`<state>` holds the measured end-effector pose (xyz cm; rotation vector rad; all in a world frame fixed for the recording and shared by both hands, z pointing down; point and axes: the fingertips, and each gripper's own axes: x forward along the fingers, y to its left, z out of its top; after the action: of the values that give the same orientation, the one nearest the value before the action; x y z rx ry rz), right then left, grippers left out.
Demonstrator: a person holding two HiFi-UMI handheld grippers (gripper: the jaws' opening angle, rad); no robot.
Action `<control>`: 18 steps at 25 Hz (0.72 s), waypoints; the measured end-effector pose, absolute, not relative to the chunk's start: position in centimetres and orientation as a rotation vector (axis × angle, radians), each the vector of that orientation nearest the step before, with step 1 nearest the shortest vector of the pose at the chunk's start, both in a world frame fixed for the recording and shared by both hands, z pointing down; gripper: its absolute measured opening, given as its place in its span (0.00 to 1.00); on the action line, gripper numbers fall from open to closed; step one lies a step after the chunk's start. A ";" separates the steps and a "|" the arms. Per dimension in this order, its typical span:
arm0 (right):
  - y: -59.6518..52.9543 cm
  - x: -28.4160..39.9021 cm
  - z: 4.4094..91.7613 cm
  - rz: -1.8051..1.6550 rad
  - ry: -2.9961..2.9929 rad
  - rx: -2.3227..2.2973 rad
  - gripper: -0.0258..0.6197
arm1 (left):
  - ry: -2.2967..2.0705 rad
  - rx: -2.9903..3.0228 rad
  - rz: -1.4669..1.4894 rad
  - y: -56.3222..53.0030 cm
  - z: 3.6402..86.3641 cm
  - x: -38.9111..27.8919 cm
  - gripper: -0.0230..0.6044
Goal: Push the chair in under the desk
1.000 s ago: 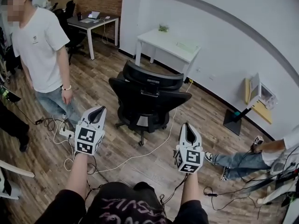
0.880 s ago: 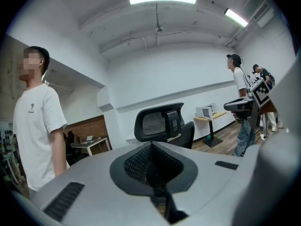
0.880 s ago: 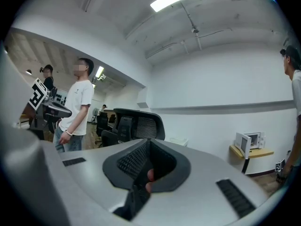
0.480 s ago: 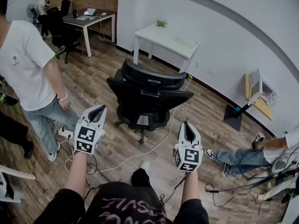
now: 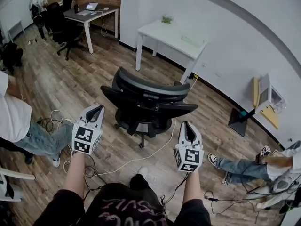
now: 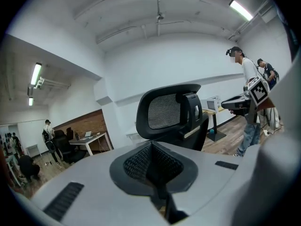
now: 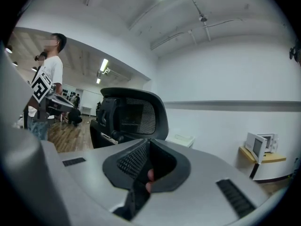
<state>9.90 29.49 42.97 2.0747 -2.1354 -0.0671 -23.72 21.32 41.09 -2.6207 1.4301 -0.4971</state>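
A black mesh-backed office chair [image 5: 146, 103] stands on the wood floor with its back toward me, well short of the white desk [image 5: 170, 36] against the wall. My left gripper [image 5: 97, 109] is shut and empty, just left of the chair and not touching it. My right gripper [image 5: 186, 125] is shut and empty too, just right of the chair's back. In the left gripper view the chair's headrest [image 6: 170, 111] rises beyond the closed left gripper [image 6: 151, 149]. In the right gripper view the chair's back [image 7: 131, 114] stands ahead of the closed right gripper [image 7: 146, 149].
A person in a white shirt and jeans [image 5: 19, 126] stands at the left edge. Another person's legs [image 5: 240, 166] stretch in from the right. Cables [image 5: 136, 158] trail across the floor near the chair's base. A second desk with a laptop [image 5: 89, 12] stands far left; a yellow stand [image 5: 265, 95] is right.
Both grippers have moved forward and a little down toward the chair, still shut. The standing person has slid off toward the left edge. The chair has not moved.
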 end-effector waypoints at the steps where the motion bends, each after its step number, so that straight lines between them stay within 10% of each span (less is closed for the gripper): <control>1: 28.6 10.3 43.1 -0.061 -2.138 2.068 0.08 | 1.438 -2.617 -0.501 20.4 41.2 -23.4 0.06; 18: 20.5 14.7 43.4 -0.128 -2.212 1.868 0.08 | 1.449 -2.485 -0.690 13.6 42.7 -20.1 0.06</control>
<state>14.72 20.51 43.35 1.8685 -2.2116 -0.1284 -20.14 13.60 42.67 -2.4845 1.4491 -0.6896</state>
